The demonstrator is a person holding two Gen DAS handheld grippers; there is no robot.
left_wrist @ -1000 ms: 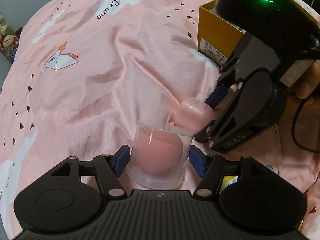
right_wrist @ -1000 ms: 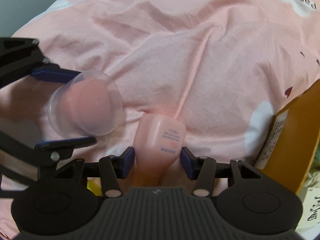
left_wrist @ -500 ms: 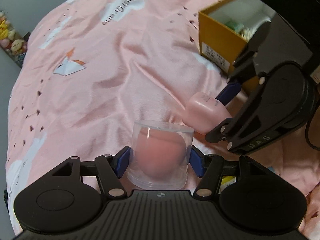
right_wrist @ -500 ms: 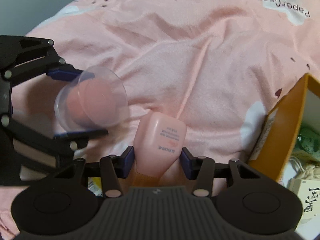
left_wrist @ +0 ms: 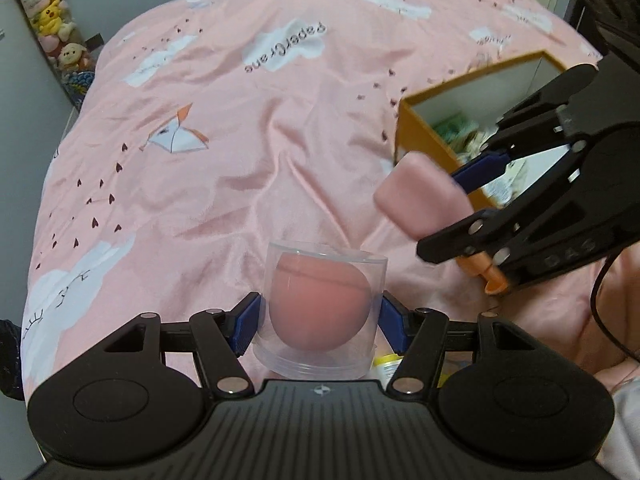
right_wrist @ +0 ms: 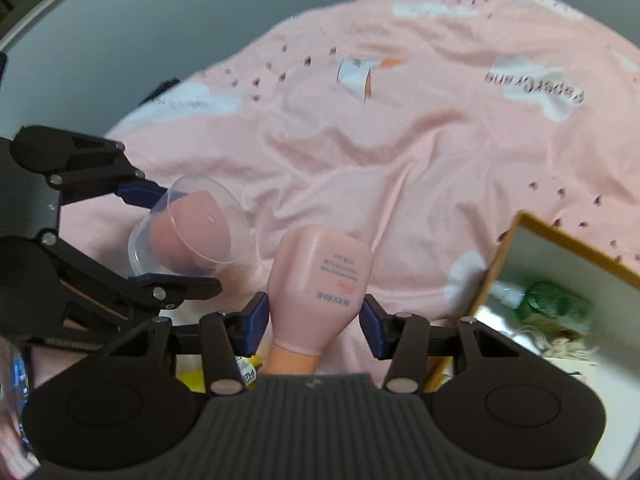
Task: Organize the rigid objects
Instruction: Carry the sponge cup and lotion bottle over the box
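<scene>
Left hand-held gripper clamped on clear sponge case; right hand-held gripper clamped on pink bottle, both above pink bed. Orange box nearby at right, w/ items inside.

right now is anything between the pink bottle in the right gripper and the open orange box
Nothing visible. The pink bottle is clamped in the right gripper, held above the bedspread, and the orange box sits open to its right.
</scene>
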